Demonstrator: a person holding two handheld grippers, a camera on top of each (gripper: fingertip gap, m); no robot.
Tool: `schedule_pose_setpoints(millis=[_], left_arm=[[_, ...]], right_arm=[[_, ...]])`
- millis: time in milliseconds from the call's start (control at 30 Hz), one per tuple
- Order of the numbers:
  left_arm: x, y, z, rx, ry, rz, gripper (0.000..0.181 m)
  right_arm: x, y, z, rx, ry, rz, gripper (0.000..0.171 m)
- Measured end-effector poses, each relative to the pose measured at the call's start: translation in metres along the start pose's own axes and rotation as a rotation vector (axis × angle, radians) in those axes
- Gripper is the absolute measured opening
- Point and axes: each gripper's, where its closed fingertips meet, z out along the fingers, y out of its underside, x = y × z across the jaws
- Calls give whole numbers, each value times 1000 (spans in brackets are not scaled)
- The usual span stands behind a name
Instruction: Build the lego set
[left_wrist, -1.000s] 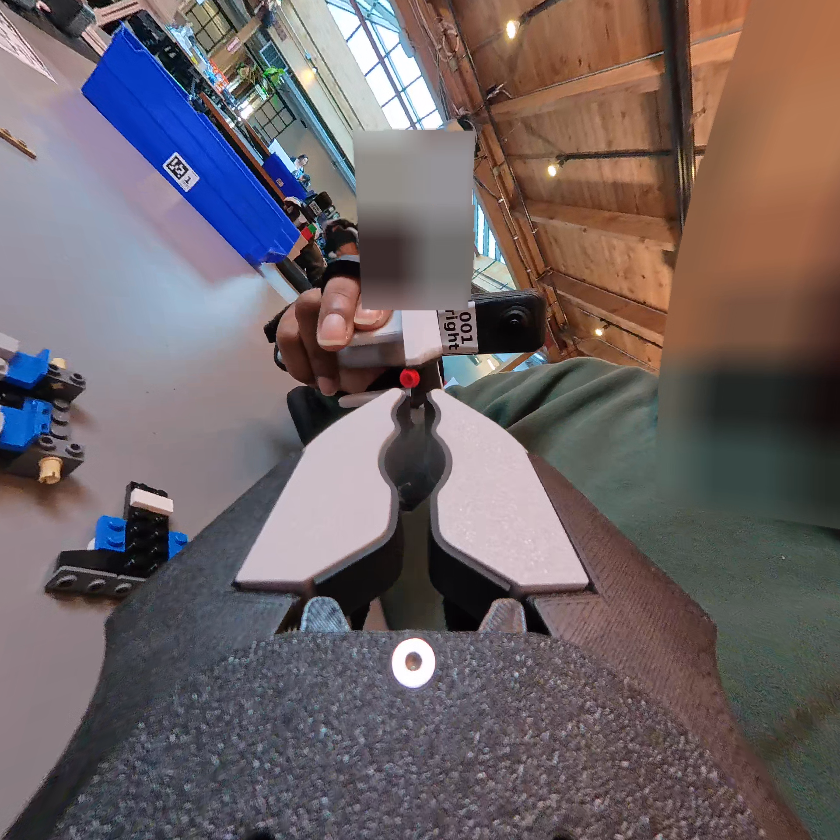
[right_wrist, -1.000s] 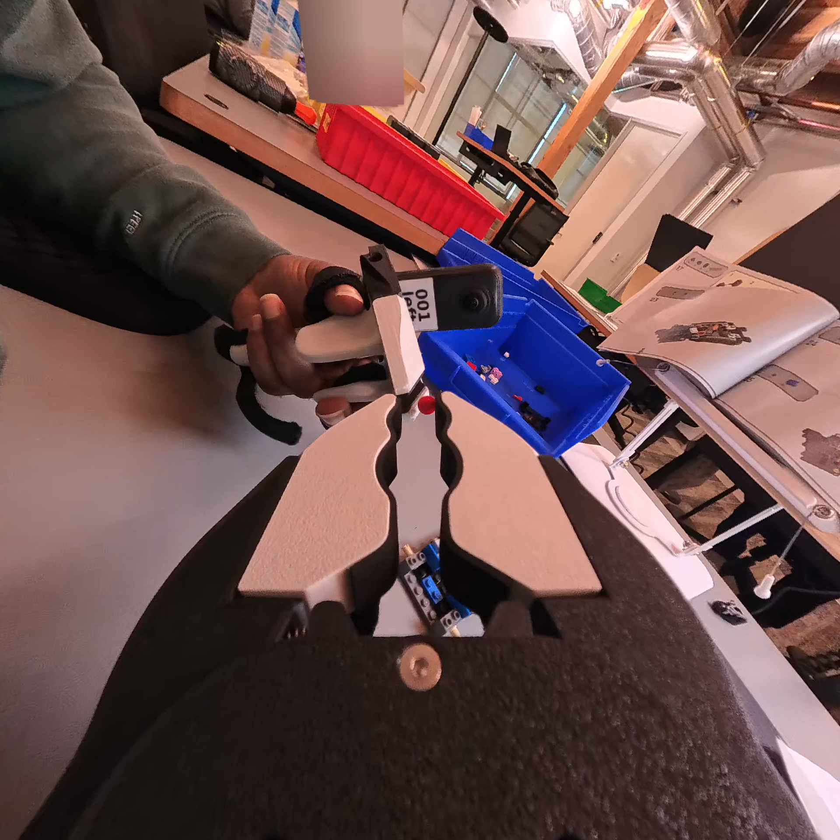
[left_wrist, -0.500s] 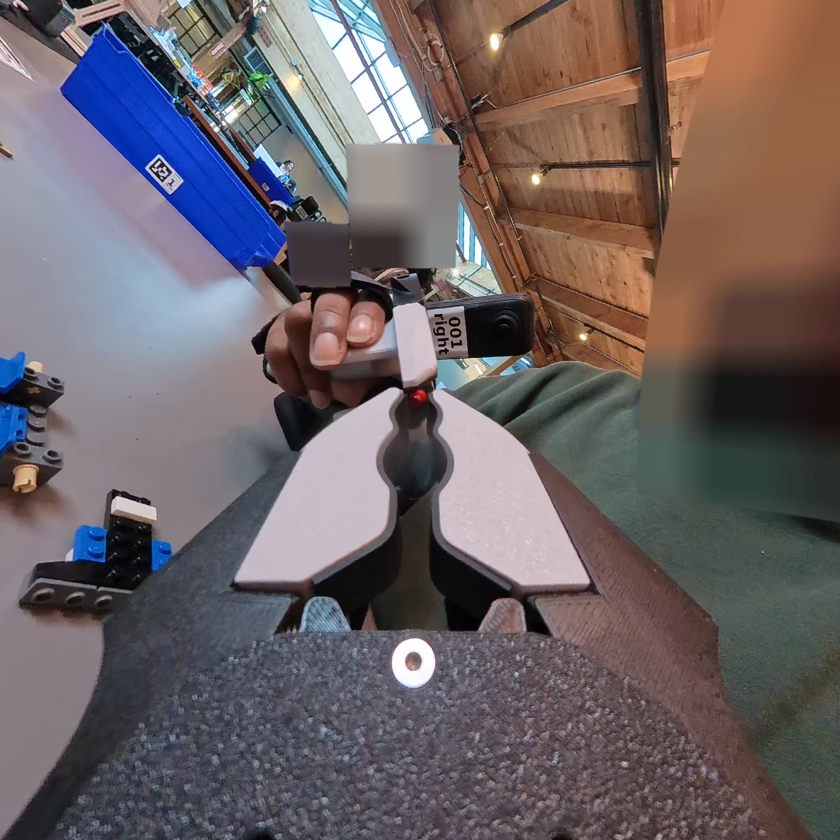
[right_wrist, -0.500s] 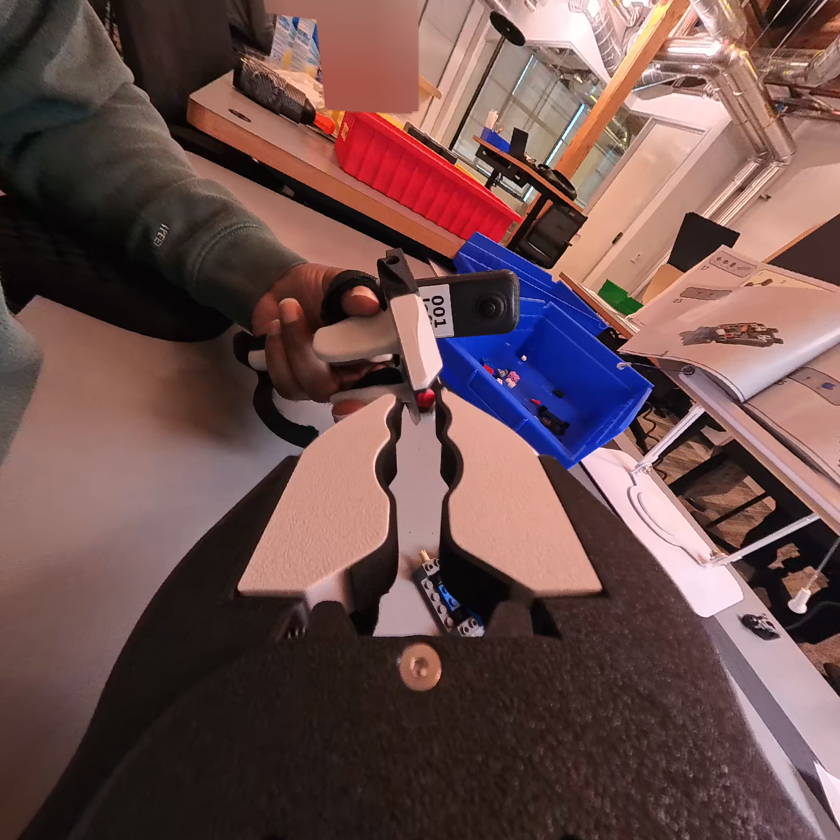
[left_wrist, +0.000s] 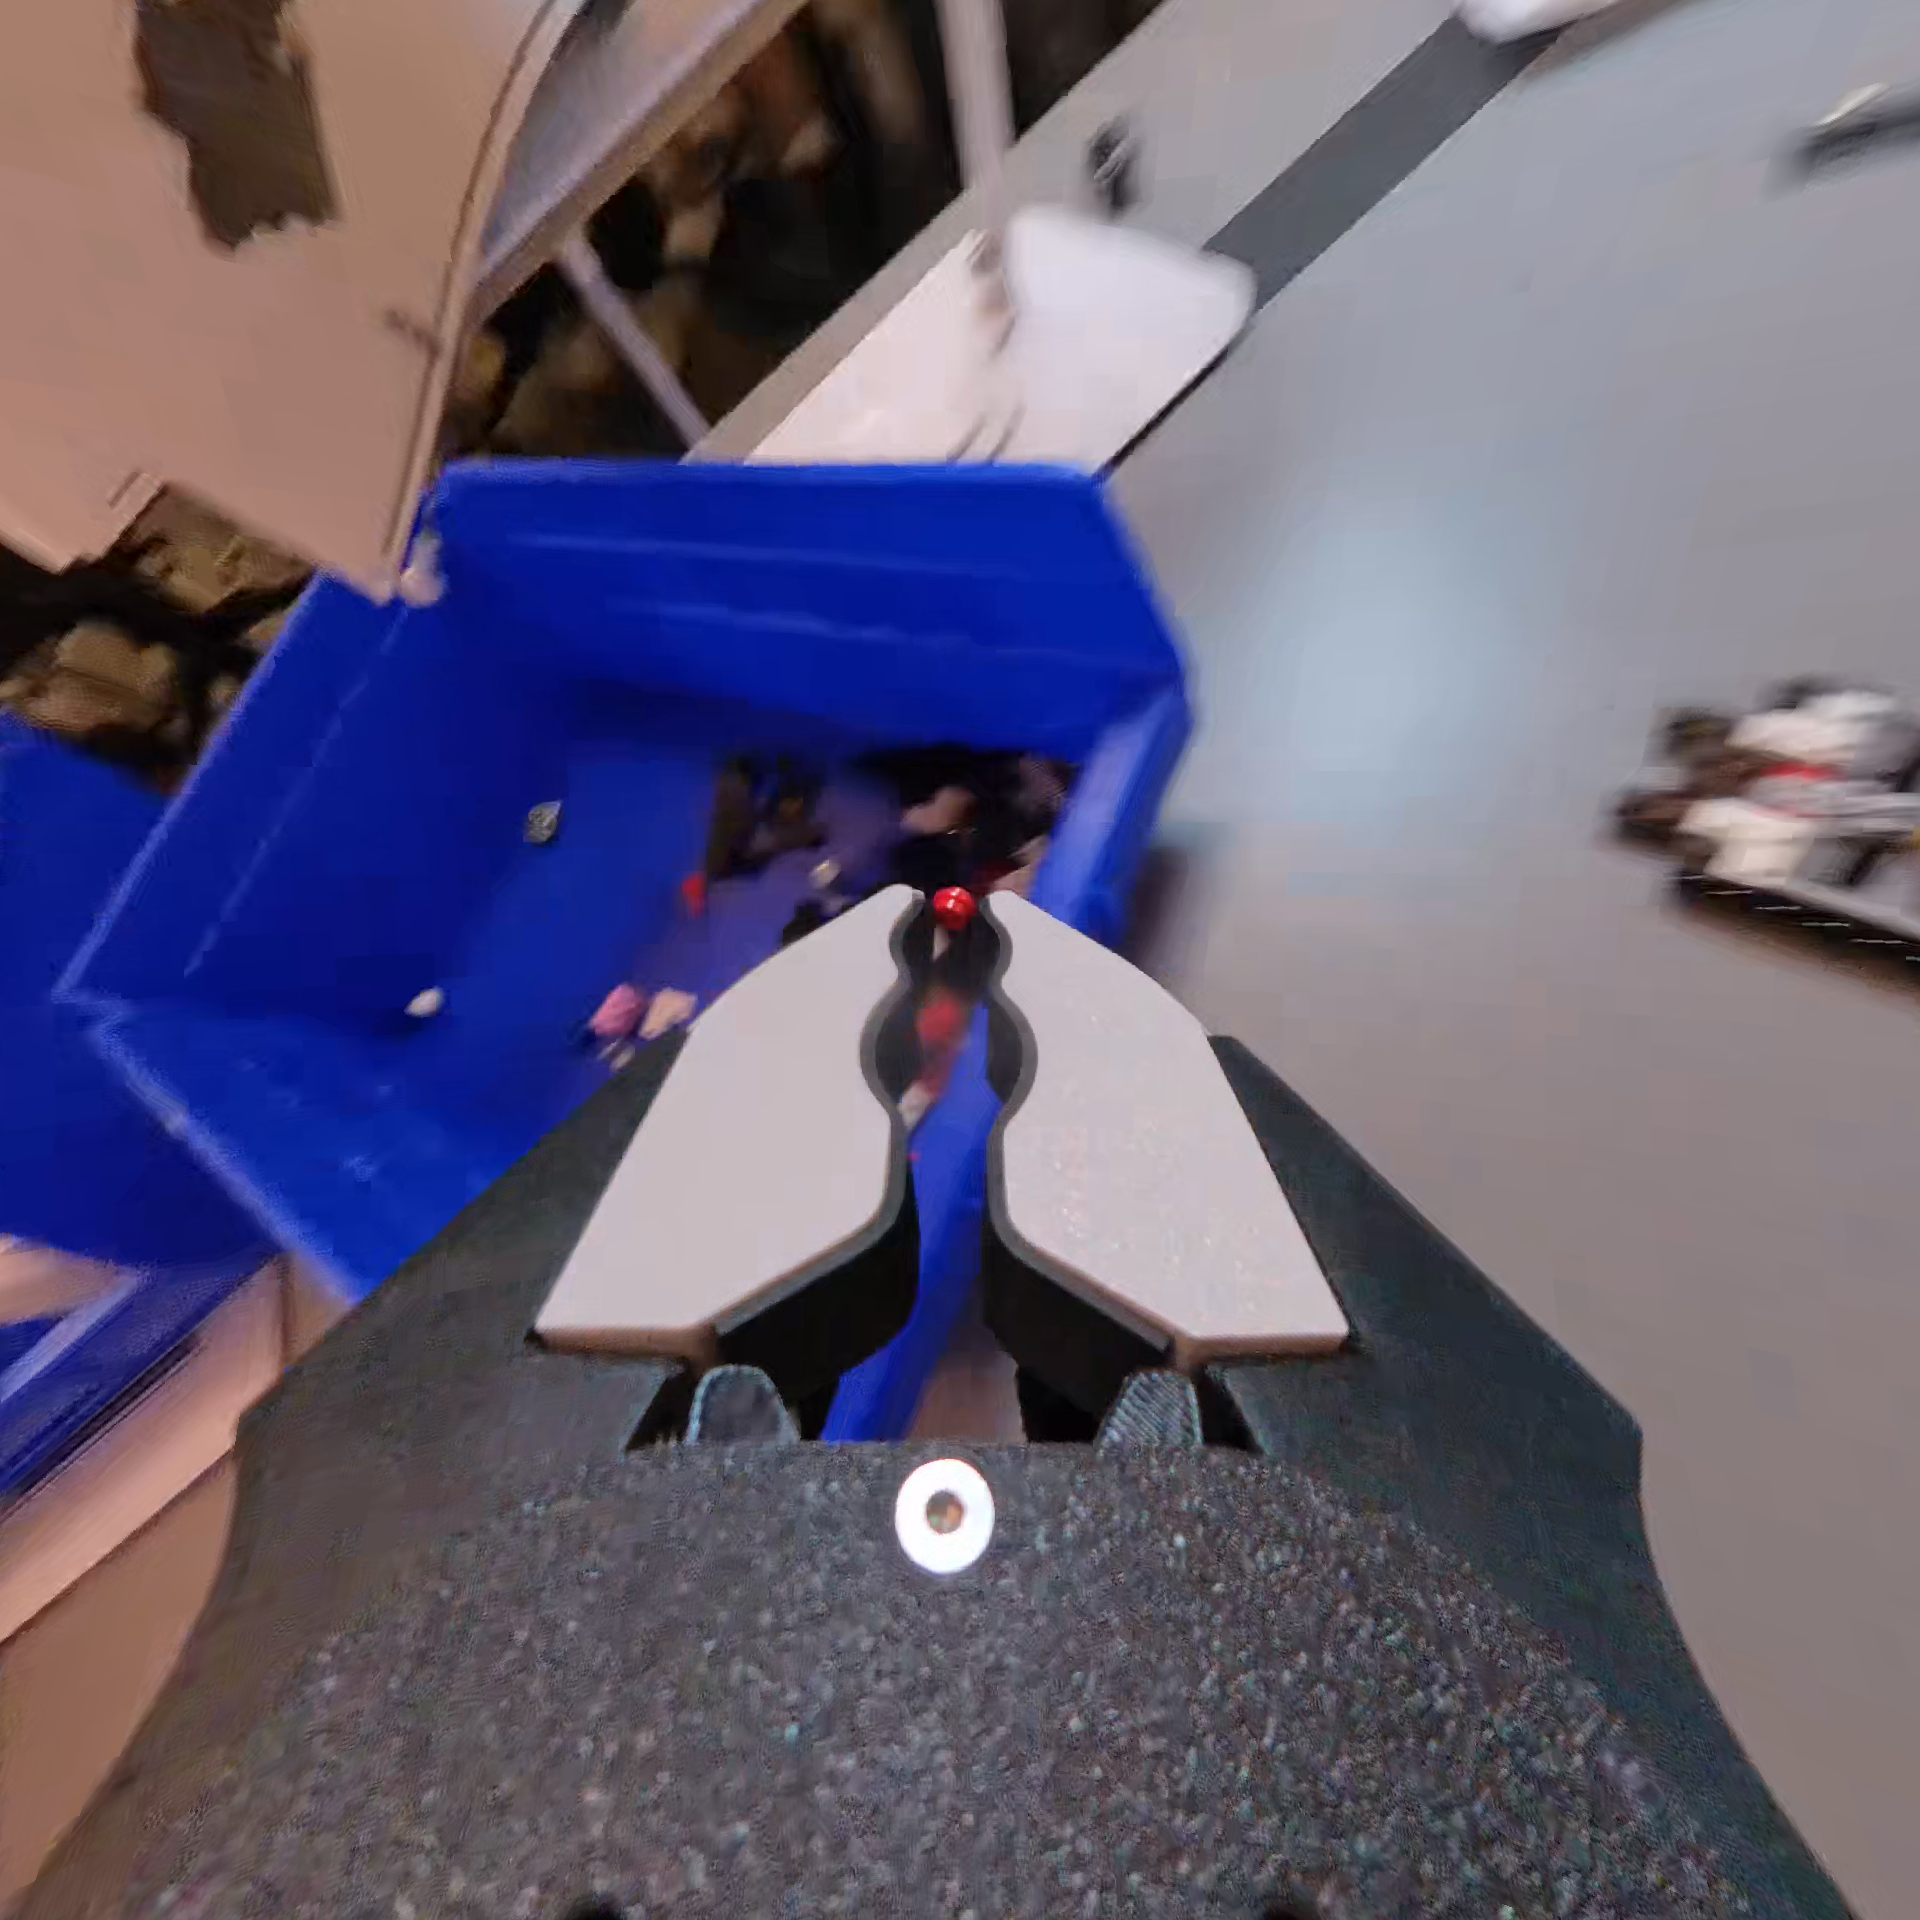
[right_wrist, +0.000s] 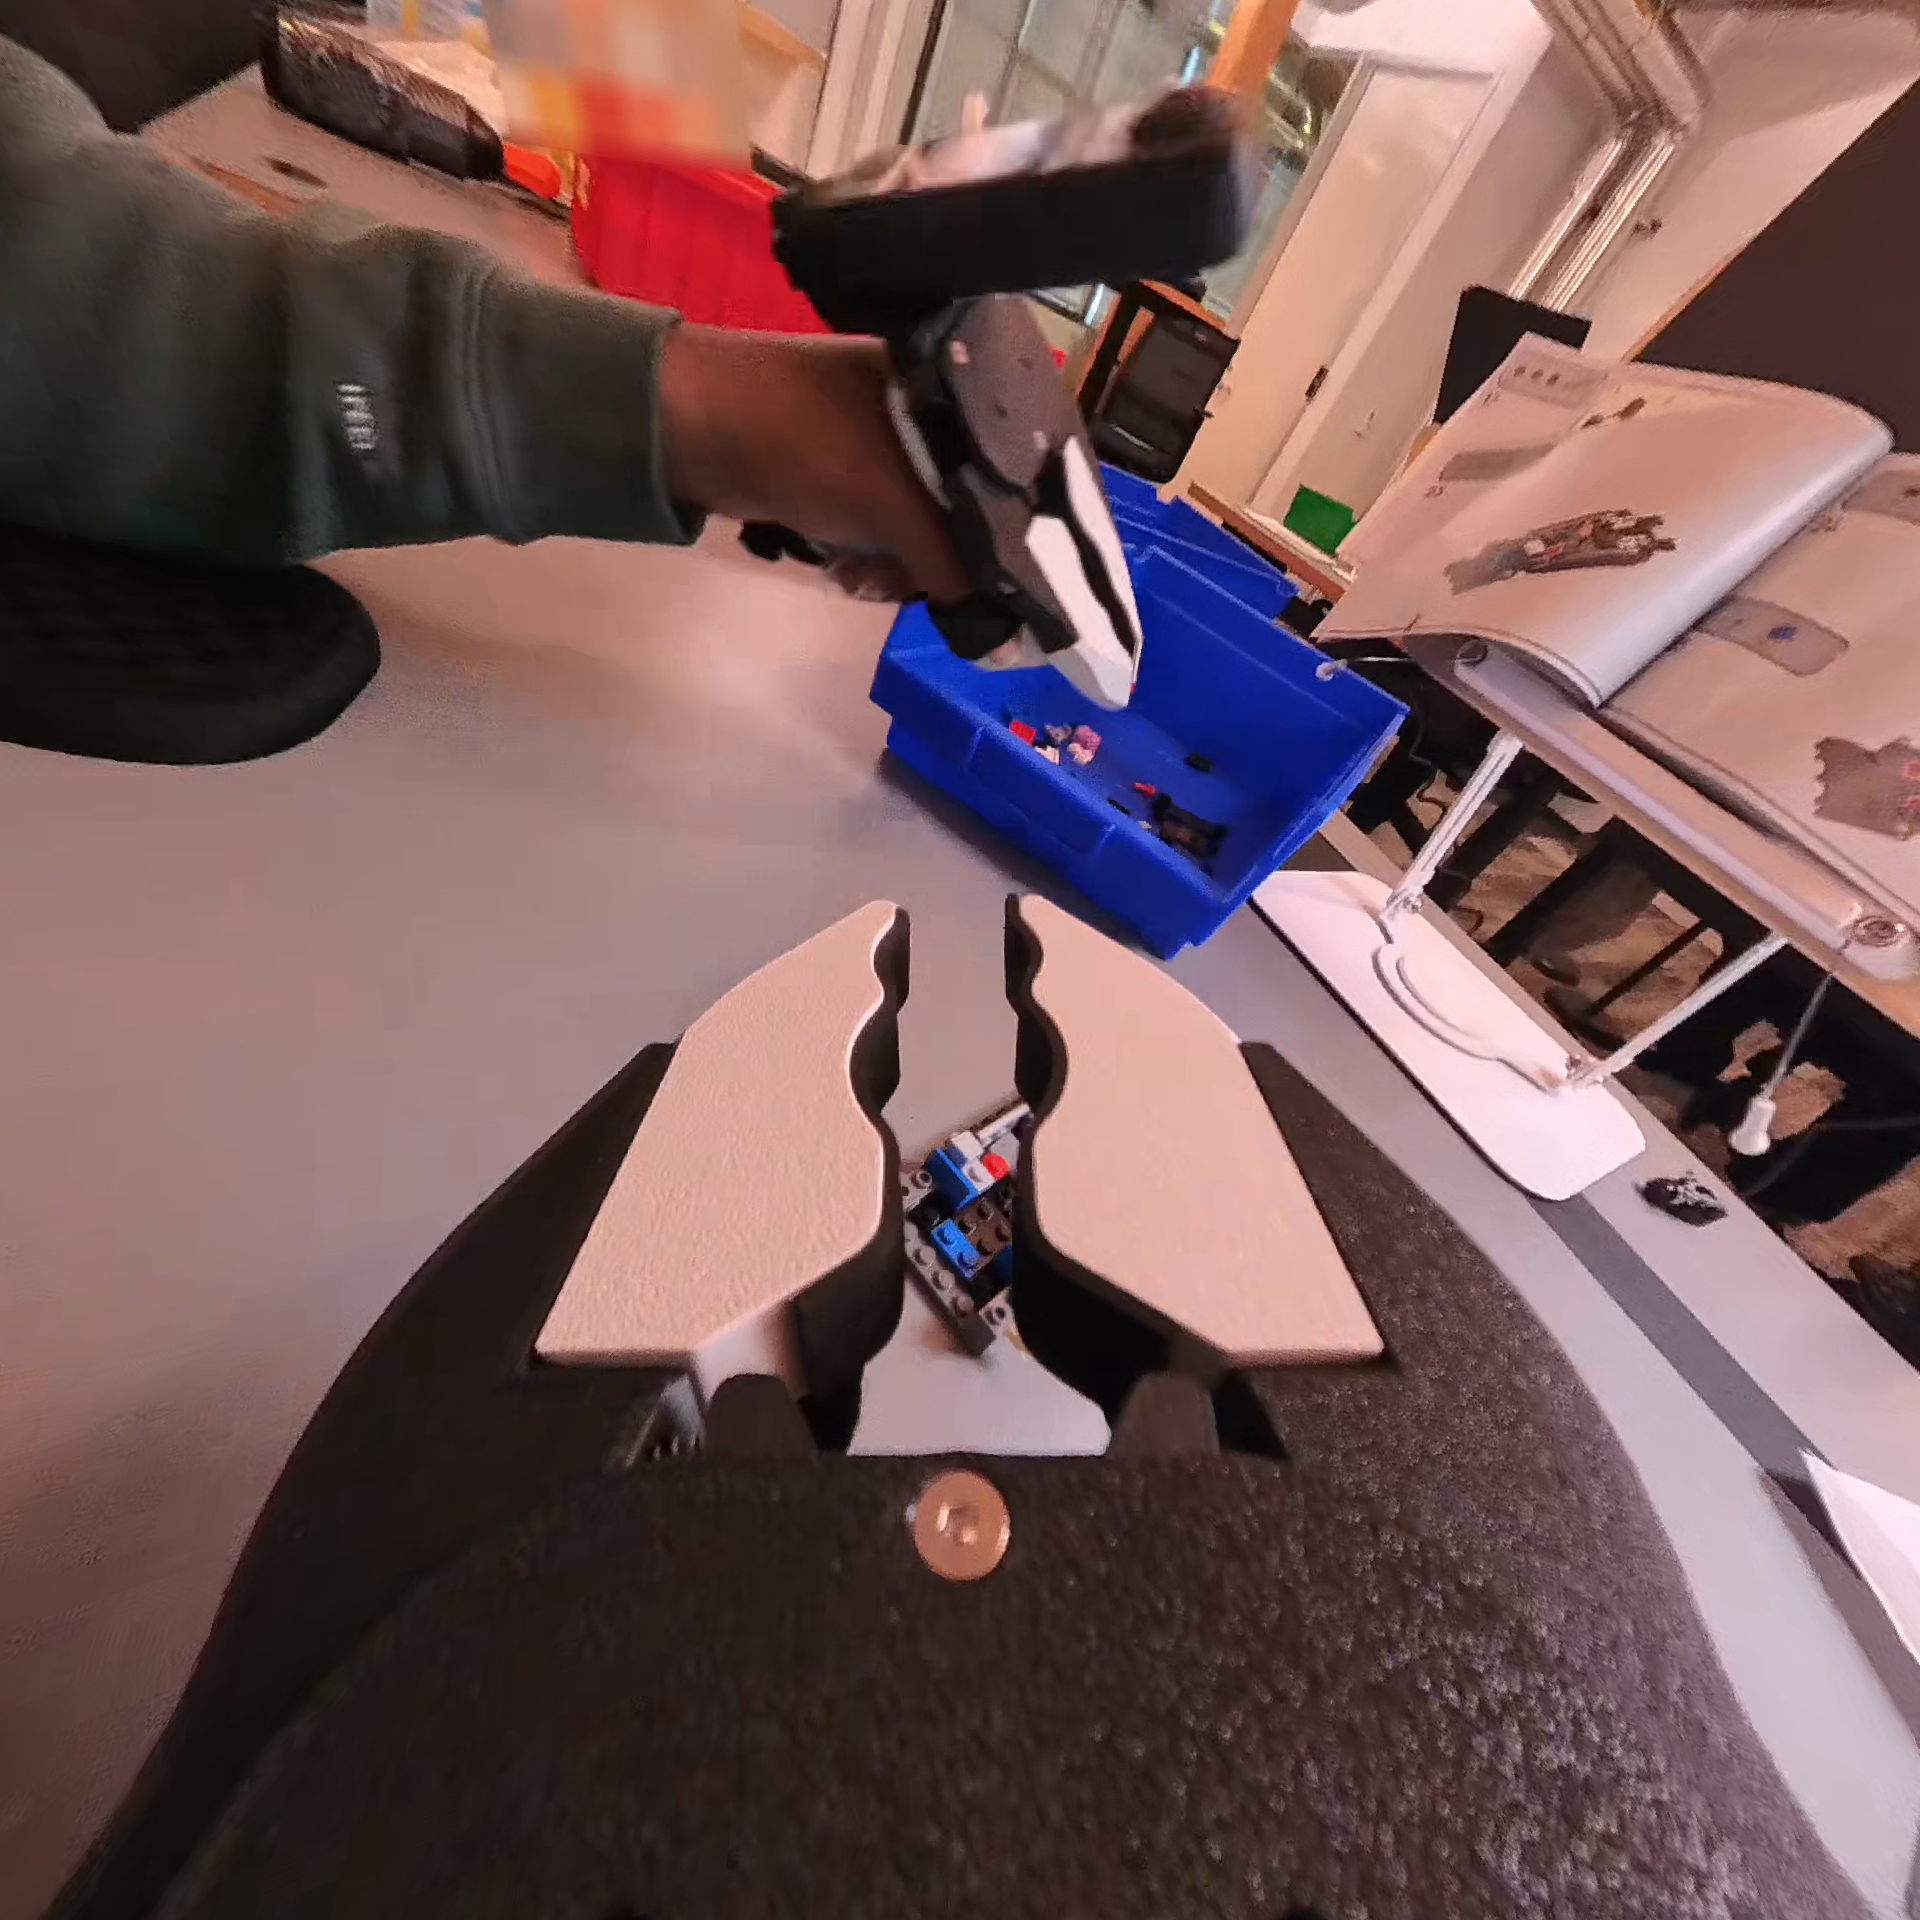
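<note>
One small red piece (left_wrist: 953, 906) sits pinched at the very tips of the left gripper (left_wrist: 953, 920), whose fingers (left_wrist: 769, 1132) are pressed nearly together on it; the piece is rounded and glossy, too small to tell more. Half a second ago this gripper pointed up toward the person and the wooden ceiling, close to the other gripper; now it points down into the blue bin (left_wrist: 727, 582), tips above the bin's inner near-right corner, and the view is smeared by motion. Loose small parts, pink, red and dark, lie scattered on the bin floor (left_wrist: 634, 1013). In the right wrist view the same left gripper (right_wrist: 1117, 675) shows farther off, held by a hand (right_wrist: 790, 457) in a green sleeve (right_wrist: 312, 395), its tips inside the bin (right_wrist: 1049, 821).

To the right, the right gripper (right_wrist: 956, 935) hovers over the grey table (right_wrist: 416, 883) with its fingers (right_wrist: 758, 1122) spread a little and nothing between the tips. A blue, black and grey brick assembly (right_wrist: 961, 1236) lies on the table below, seen through the gap. Before, the red piece showed at these tips as well.

Broad bare table lies left of the bin. Right of it, at the table's far edge, a white stand base (right_wrist: 1455, 1029) carries an open instruction booklet (right_wrist: 1621, 540).
</note>
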Motion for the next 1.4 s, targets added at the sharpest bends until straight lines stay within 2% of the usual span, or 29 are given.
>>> schedule_pose_setpoints(millis=[67,133,167,367,433,500,600,700,800,900,1033,1133,1300,1400], left_arm=[[-12,17,17,-138,-21,-12,8],[-12,33,29,-226,1,-31,26],[-12,38,32,-245,9,-48,27],[-16,41,28,-201,61,-116,37],[-12,40,25,-182,117,-131,45],[-2,29,18,-108,188,-152,41],[47,6,-7,43,448,-136,30],[104,2,-36,99,675,-65,24],[159,18,-58,67,825,14,32],[200,35,-67,48,903,77,47],[229,49,-62,12,907,148,72],[237,45,-60,34,898,171,76],[239,48,-56,39,847,257,65],[241,48,-59,38,857,264,51]], right_arm=[[-2,3,1,-13,-4,-2,17],[-2,4,1,-23,-6,3,17],[-2,5,1,-26,-7,9,17],[0,12,3,-47,-21,53,17],[1,15,3,-56,-23,61,16],[3,17,3,-62,-12,63,16],[9,24,0,-102,-3,75,16],[-5,41,-4,-197,-154,152,16],[-24,69,-5,-346,-274,181,22],[-35,82,-1,-402,-316,169,23],[-41,94,1,-455,-336,172,25],[-43,100,2,-479,-344,166,25],[-44,100,4,-478,-341,164,25],[-44,99,5,-474,-339,167,25]])
